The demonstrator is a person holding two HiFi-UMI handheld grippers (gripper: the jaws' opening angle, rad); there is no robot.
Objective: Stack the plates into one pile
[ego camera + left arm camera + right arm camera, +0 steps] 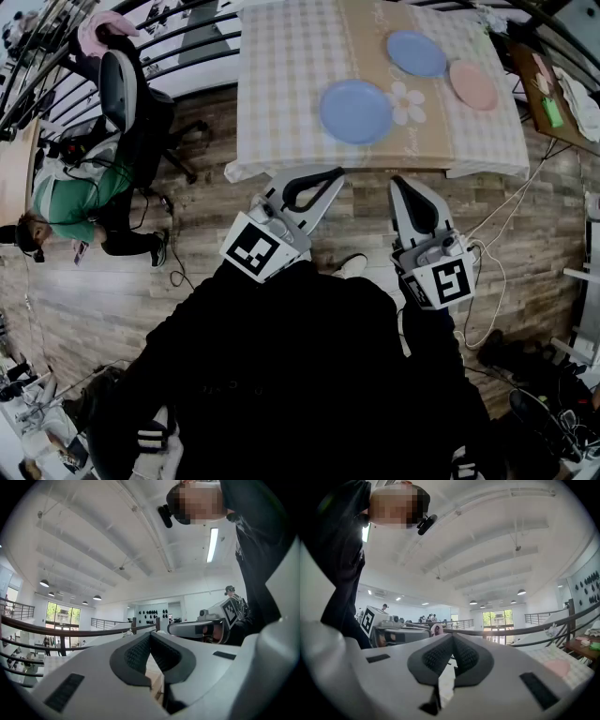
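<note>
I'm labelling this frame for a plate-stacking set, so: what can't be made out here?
- Left gripper view: near blue plate, far blue plate and pink plate, all hidden behind left gripper.
- Right gripper view: both blue plates hidden behind right gripper; pink plate only a blur.
- Head view: table far edge cut off at top.

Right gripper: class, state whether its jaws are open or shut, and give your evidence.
Shut. In its own view, the right gripper has its dark pads meeting at the tips, with nothing between them.

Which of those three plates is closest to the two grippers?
The larger blue plate; the smaller blue plate and the pink plate lie farther back on the table.
</note>
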